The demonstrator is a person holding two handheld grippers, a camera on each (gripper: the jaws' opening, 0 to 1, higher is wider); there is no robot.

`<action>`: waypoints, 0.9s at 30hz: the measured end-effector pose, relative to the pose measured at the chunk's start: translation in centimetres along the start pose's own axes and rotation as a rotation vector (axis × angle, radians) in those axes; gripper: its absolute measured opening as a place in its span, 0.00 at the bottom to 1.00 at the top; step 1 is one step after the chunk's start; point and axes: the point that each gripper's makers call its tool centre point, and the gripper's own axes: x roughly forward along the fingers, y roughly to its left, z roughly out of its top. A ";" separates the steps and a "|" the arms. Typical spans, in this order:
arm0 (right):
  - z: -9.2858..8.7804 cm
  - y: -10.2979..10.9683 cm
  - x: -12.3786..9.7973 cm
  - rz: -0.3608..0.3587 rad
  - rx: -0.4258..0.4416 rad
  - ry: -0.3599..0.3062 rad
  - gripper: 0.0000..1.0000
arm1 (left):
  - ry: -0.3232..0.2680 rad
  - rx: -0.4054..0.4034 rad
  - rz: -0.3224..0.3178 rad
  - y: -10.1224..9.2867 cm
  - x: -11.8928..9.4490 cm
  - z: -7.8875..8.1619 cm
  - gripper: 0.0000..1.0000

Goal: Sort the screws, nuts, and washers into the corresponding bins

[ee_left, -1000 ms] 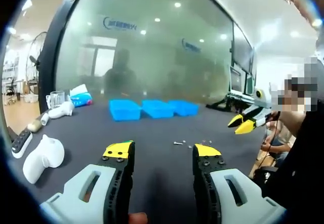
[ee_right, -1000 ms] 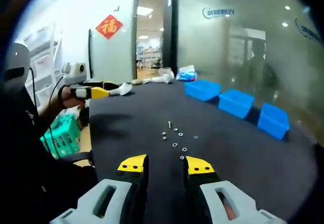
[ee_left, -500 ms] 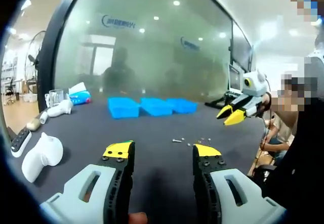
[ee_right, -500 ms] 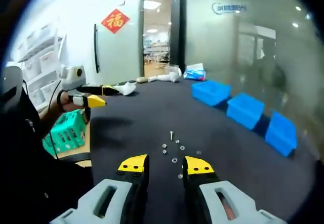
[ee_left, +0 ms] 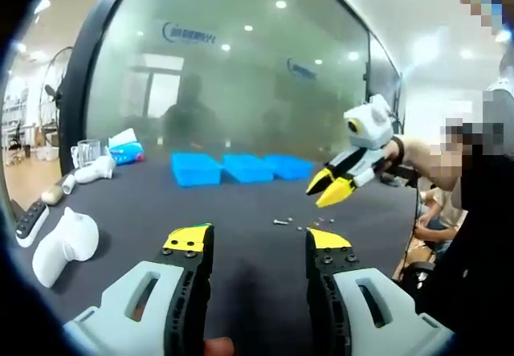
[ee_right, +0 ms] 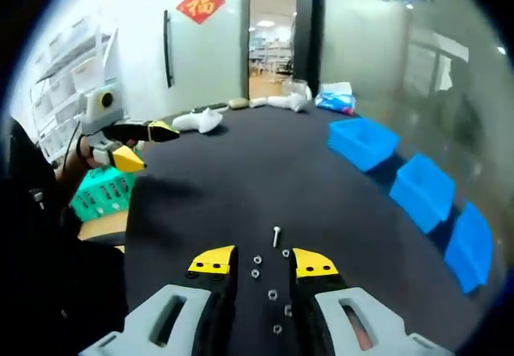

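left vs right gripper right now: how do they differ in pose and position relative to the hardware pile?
The right gripper hangs directly over the loose screws, nuts and washers, with several pieces between its open jaws. The left gripper sits back from the pile, which lies ahead of its right jaw. The left gripper's jaws stand wider apart than the right's. Shared: both are open, empty, yellow-tipped, above the dark table, with the blue bins still ahead.

Left tool (ee_left: pixel 259 239) hangs wide open and empty; right tool (ee_right: pixel 263 261), jaws parted, empty, points downward.
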 end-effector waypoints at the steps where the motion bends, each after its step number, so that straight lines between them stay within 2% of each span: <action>1: 0.1 0.0 0.5 0.004 -0.003 0.005 0.22 | 0.001 -0.001 0.000 0.0 0.0 0.0 0.45; 8: -0.4 0.2 3.3 0.024 -0.040 0.061 0.20 | -0.002 -0.004 -0.003 0.0 0.1 0.0 0.45; 16: -1.2 -1.0 4.6 0.027 -0.057 0.118 0.19 | -0.006 -0.014 0.001 0.1 0.0 -0.2 0.45; 21: -0.9 -1.2 4.9 0.029 -0.038 0.108 0.15 | -0.001 -0.012 -0.001 0.0 0.0 -0.4 0.45; 27: -0.9 -1.6 5.3 0.028 -0.013 0.107 0.14 | -0.005 -0.014 -0.002 0.0 0.0 -0.2 0.45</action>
